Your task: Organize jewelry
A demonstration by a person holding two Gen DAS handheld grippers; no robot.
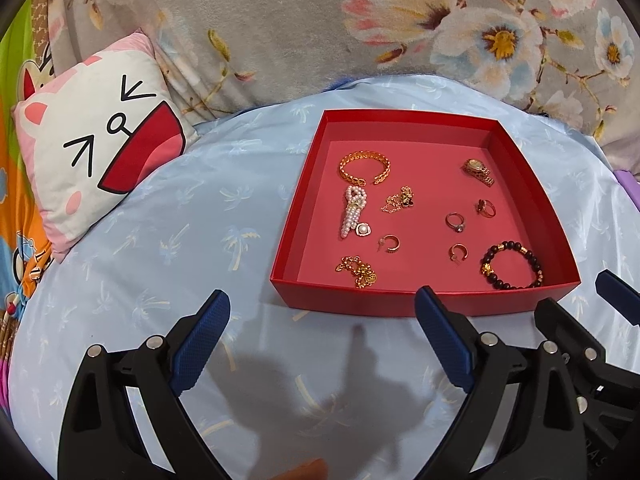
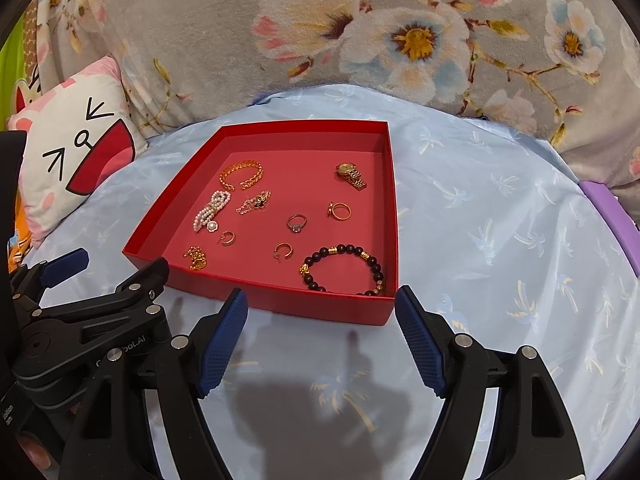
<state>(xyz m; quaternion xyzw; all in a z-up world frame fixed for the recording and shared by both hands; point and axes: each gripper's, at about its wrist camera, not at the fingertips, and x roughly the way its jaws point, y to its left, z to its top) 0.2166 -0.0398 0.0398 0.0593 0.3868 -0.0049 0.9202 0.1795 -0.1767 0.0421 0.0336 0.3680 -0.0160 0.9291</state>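
A shallow red tray [image 1: 400, 300] [image 2: 280, 300] lies on a light blue bedspread. In it lie a gold cuff bracelet [image 1: 364, 168] [image 2: 242, 175], a pearl piece [image 1: 354, 212] [image 2: 212, 212], a gold watch [image 1: 478, 171] [image 2: 351, 175], two rings [image 1: 456, 222] [image 2: 297, 223], hoop earrings [image 1: 390, 243] [image 2: 283, 251], gold chains [image 1: 358, 271] [image 2: 196, 258] and a black bead bracelet [image 1: 512, 266] [image 2: 344, 268]. My left gripper [image 1: 322, 308] is open and empty, just in front of the tray's near left corner. My right gripper [image 2: 322, 304] is open and empty at the tray's near right corner.
A cartoon cat pillow [image 1: 96, 152] [image 2: 72, 152] lies at the left. A grey floral blanket [image 1: 320, 20] [image 2: 360, 32] rises behind the tray. A purple object [image 2: 608, 216] sits at the right edge. The right gripper's body shows in the left view [image 1: 580, 340].
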